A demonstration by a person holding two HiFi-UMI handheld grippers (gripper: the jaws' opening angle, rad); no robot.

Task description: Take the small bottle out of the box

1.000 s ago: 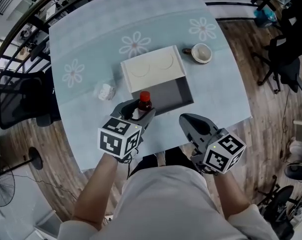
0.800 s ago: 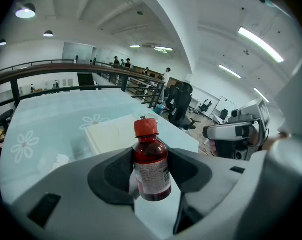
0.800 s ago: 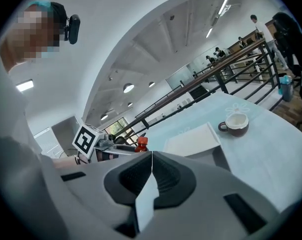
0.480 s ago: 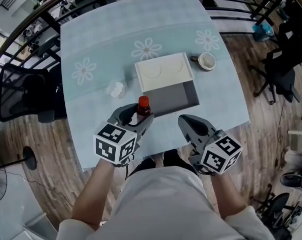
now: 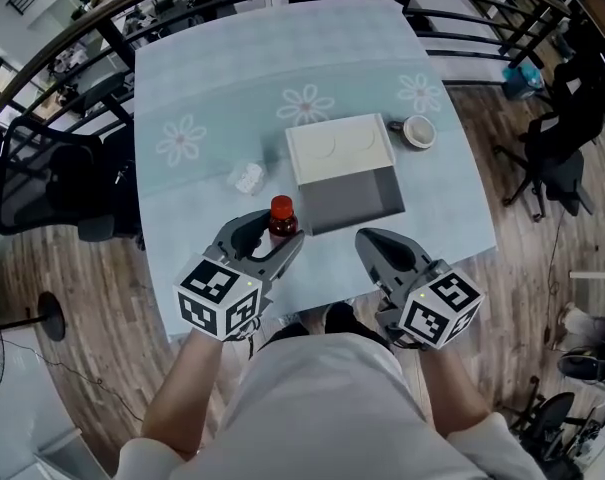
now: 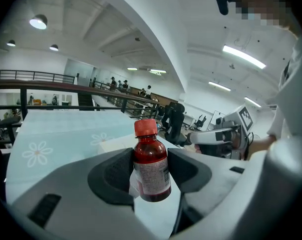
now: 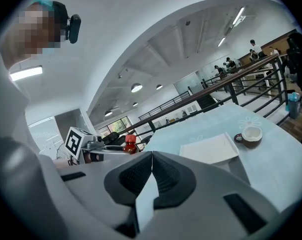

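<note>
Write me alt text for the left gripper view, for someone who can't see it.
A small dark-red bottle with a red cap is gripped upright between the jaws of the left tool. Behind it lies a pale blue table printed with white flowers, with a dark railing beyond.

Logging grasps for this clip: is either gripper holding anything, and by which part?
The left gripper holds the small bottle by its body, jaws clamped on its labelled sides. The right gripper is shut on nothing.
</note>
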